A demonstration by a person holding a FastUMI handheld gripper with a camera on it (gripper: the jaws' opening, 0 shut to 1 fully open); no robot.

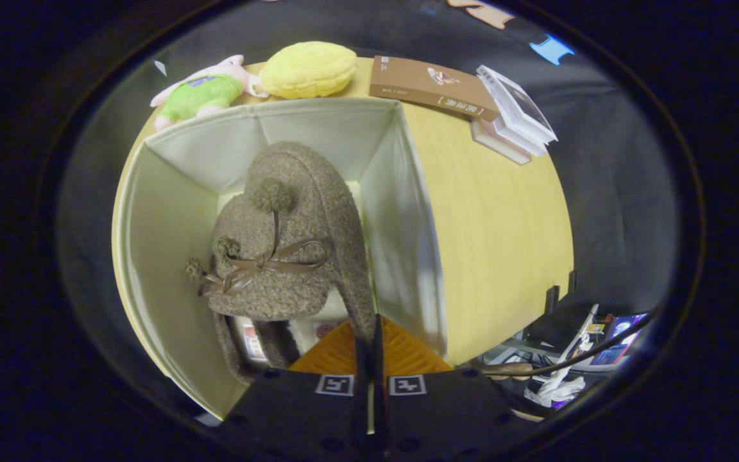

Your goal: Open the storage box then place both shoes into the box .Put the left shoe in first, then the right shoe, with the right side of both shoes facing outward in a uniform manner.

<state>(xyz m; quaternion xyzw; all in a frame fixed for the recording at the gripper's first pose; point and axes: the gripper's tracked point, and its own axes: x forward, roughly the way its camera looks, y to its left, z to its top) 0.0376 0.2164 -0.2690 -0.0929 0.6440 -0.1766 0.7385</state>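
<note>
From the gripper view I see my tool [371, 333] pinched tight on the heel edge of a brown fuzzy shoe [289, 244], which hangs inside the open white storage box [164, 212] on the yellow surface [491, 231].

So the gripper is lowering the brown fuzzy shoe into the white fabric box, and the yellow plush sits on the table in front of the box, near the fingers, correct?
Not quite. In the gripper view the yellow plush lies beyond the white fabric box, at the table's far side beside the green-clad plush toy. The rest holds: the gripper is pinched on the brown fuzzy shoe's edge, over the box.
</note>
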